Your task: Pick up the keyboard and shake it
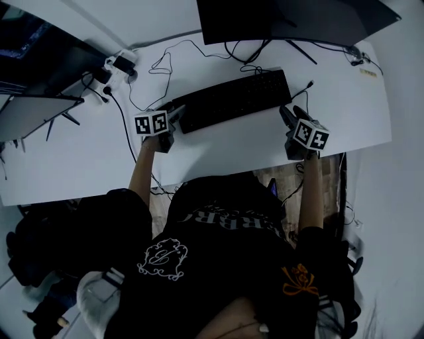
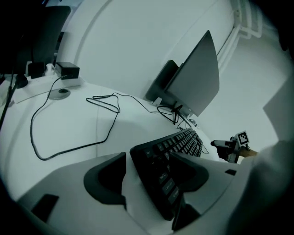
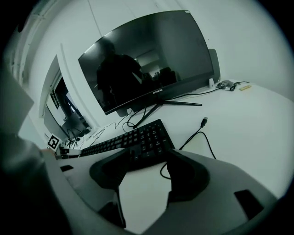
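The keyboard [image 1: 232,99] lies flat on the white counter [image 1: 218,142], in the upper middle of the head view. It is set at a slant, with its left end lower in the frame than its right end. A dark monitor [image 1: 291,20] stands behind it at the top edge of the frame.

The left gripper [image 1: 175,114] sits at the keyboard's left end, left of centre in the head view. In the left gripper view its jaws stand wide apart. The near corner of the keyboard reaches in between them, close against the jaw on the right of that frame, and a strip of bare counter shows beside the other jaw. The jaws are not clamped on it.

The right gripper [image 1: 288,114] sits at the keyboard's right end, right of centre in the head view. In the right gripper view its jaws also stand well apart, with only bare counter between them. The keyboard's right end lies just past the jaw tips, towards the left jaw. A loose black cable [image 3: 197,133] with a plug at its end curls on the counter by the right jaw.

The keyboard rests on the counter, not lifted, with one gripper at each end.
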Tool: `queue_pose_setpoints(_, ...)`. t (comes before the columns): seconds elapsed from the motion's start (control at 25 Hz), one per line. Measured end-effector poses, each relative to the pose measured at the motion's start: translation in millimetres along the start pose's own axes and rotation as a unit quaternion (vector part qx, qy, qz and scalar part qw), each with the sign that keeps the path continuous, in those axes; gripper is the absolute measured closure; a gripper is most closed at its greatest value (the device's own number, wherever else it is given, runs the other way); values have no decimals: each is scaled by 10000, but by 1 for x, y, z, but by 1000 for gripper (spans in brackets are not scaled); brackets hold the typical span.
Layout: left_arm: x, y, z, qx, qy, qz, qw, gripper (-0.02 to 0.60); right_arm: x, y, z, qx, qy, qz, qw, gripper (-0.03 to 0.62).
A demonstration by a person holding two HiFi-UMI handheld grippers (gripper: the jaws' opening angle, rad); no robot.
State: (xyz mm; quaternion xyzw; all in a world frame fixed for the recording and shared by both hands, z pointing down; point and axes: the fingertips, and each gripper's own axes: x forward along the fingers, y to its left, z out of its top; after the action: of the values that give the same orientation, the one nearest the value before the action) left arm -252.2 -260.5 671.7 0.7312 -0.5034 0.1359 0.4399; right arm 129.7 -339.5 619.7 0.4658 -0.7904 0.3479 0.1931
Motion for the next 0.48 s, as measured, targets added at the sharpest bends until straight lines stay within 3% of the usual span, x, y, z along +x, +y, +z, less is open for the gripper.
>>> queue_pose_setpoints(0.48,13,-4,5,-550,-84,31,9984,284,63,-29,5,-357,823,293,9955,275)
